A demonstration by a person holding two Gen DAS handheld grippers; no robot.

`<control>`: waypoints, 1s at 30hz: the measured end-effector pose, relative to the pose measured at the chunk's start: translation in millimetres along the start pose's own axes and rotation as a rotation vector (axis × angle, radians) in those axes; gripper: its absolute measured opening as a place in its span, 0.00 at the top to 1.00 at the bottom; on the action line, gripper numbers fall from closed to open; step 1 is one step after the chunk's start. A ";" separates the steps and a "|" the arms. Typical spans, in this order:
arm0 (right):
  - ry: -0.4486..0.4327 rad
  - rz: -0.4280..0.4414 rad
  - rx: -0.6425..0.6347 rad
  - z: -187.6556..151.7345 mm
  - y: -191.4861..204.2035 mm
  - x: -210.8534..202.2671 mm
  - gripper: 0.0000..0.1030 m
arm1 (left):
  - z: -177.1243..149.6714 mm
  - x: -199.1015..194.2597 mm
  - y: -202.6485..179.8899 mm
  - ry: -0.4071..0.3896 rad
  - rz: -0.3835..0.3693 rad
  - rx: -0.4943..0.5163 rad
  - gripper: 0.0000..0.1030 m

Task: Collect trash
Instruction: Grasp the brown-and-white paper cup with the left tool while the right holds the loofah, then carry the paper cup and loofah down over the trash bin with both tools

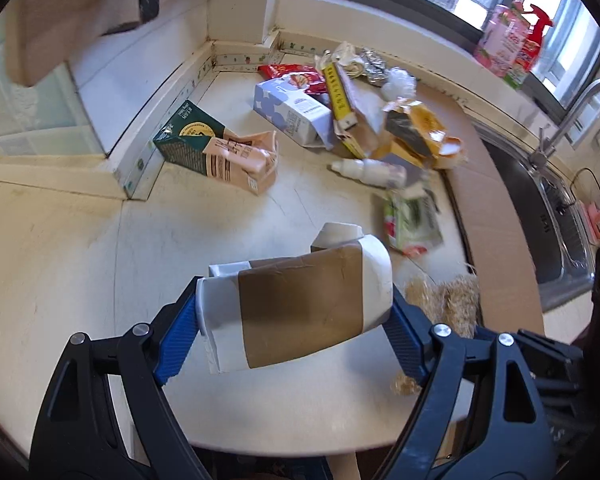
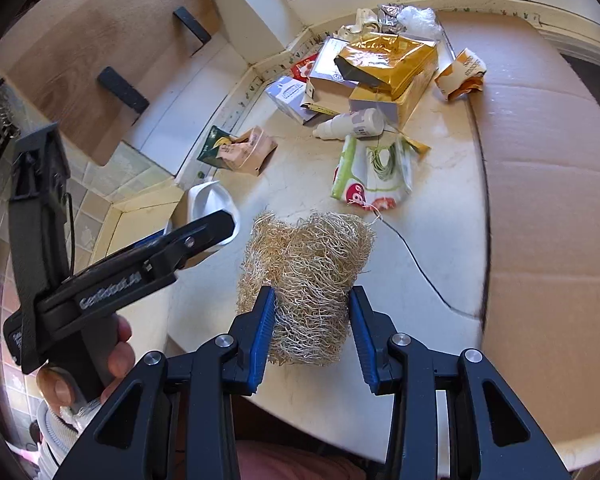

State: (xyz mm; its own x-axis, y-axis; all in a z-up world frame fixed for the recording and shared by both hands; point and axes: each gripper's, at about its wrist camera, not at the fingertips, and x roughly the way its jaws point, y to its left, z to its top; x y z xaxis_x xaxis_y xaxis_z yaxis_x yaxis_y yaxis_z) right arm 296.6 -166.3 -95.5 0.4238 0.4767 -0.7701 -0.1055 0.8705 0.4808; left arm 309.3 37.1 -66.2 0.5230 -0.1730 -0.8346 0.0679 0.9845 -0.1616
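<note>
Between the blue pads of the left gripper (image 1: 296, 292), at six o'clock in its own view: a paper cup (image 1: 300, 304), white with a brown band, clamped crosswise and clear of the counter (image 1: 80, 260). Looks light, thin-walled and already dented; likely to crush or slip under more squeeze, so best held across the banded middle, as now. In the right gripper (image 2: 311, 294), at six o'clock in its view: a loofah scrubber (image 2: 312, 264), pinched at its lower end. Probably very light, springy and rough, unlikely to slide, though the far pad's contact is hard to judge through the loose fibres.

Beyond, toward twelve and one o'clock in the left view: a wet-wipe packet (image 1: 412, 220), a small white bottle (image 1: 368, 170) lying on its side, a torn yellow bag (image 1: 420, 132) and a blue-and-white carton (image 1: 292, 112), heaped together. At ten o'clock, a green-and-pink carton (image 1: 216, 152) against the wall ledge. At three o'clock, a cardboard sheet (image 2: 548, 200) over the counter edge, then the sink (image 1: 540, 208). No bin in sight. Both pairs of tongs full, so nothing more to be picked until emptied.
</note>
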 end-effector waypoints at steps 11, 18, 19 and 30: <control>-0.040 -0.080 -0.145 -85.1 11.4 -74.1 0.64 | -99.9 -84.1 -29.8 -0.044 -0.038 0.072 0.21; -0.096 -0.177 -0.274 -168.5 10.9 -103.6 0.64 | -170.9 -85.6 -40.9 -0.021 -0.067 0.086 0.21; -0.100 -0.194 -0.283 -180.9 9.6 -104.1 0.64 | -182.0 -80.9 -42.8 -0.003 -0.077 0.084 0.21; 0.039 -0.304 -0.242 -278.8 -58.7 -31.3 0.64 | -271.5 19.8 -55.8 0.222 -0.048 0.150 0.21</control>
State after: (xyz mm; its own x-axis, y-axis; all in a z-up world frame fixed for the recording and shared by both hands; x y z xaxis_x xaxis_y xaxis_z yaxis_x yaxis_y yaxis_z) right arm 38.7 -198.2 -216.5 0.4344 0.1930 -0.8798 -0.1912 0.9743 0.1193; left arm 85.2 -28.9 -216.7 0.3182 -0.2052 -0.9255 0.2223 0.9652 -0.1376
